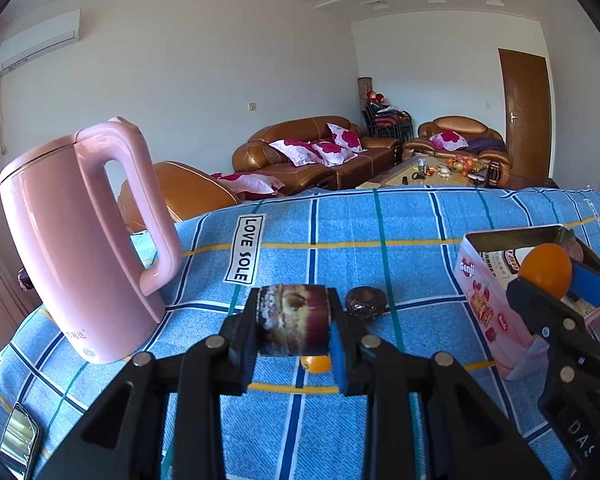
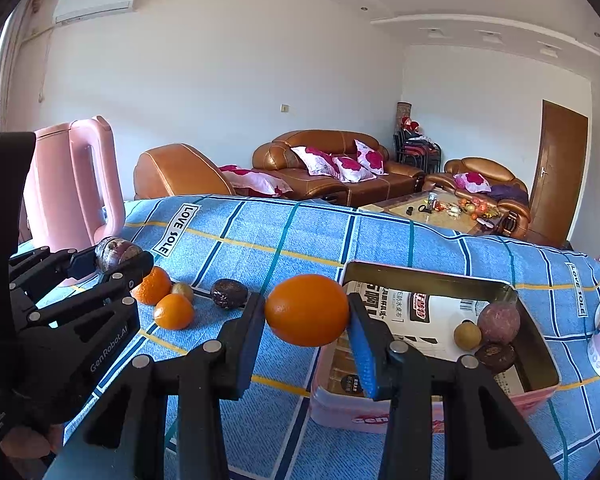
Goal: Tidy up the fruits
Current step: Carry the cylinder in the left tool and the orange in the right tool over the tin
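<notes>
Tin: a pink-sided tin box [image 2: 536,344] stands open on the blue checked cloth [image 2: 300,232]; printed paper lines its floor.
Tin contents: in its right-hand part lie a purple fruit [image 2: 499,322], a small yellow-brown fruit [image 2: 467,335] touching it, and a dark wrinkled fruit [image 2: 495,356] just in front.
Right gripper [image 2: 307,314]: pads clamped on an orange [image 2: 307,310], held above the tin's left edge.
Left gripper [image 1: 293,322]: pads pinched on a dark purple mottled fruit [image 1: 292,320], clear of the cloth, left of the tin.
Loose on cloth: two oranges [image 2: 153,286] [image 2: 174,312], a small brownish fruit [image 2: 182,291], a dark wrinkled one [image 2: 229,293]; all outside the tin.
Kettle: pink kettle [image 1: 76,232] upright at far left; lid closed.
</notes>
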The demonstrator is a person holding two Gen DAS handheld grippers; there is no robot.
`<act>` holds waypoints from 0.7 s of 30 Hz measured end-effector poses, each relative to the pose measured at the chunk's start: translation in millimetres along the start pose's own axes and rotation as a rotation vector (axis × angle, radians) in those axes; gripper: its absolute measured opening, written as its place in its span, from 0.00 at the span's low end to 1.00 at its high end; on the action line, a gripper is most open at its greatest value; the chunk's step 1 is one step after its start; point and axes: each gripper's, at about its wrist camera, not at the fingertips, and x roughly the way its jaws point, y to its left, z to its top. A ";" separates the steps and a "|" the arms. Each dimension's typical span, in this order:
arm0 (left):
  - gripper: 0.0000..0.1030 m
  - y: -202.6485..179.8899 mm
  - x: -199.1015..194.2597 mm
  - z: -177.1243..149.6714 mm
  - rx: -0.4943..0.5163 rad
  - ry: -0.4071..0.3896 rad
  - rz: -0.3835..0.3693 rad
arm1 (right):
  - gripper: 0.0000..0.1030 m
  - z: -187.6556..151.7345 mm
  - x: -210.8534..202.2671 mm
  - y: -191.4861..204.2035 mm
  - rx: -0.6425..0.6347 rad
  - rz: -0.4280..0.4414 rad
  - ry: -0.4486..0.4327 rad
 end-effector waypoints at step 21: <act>0.30 -45.4 -16.4 -2.6 -0.008 0.017 -0.031 | 0.42 -10.1 -18.1 -46.8 0.009 -0.049 -0.002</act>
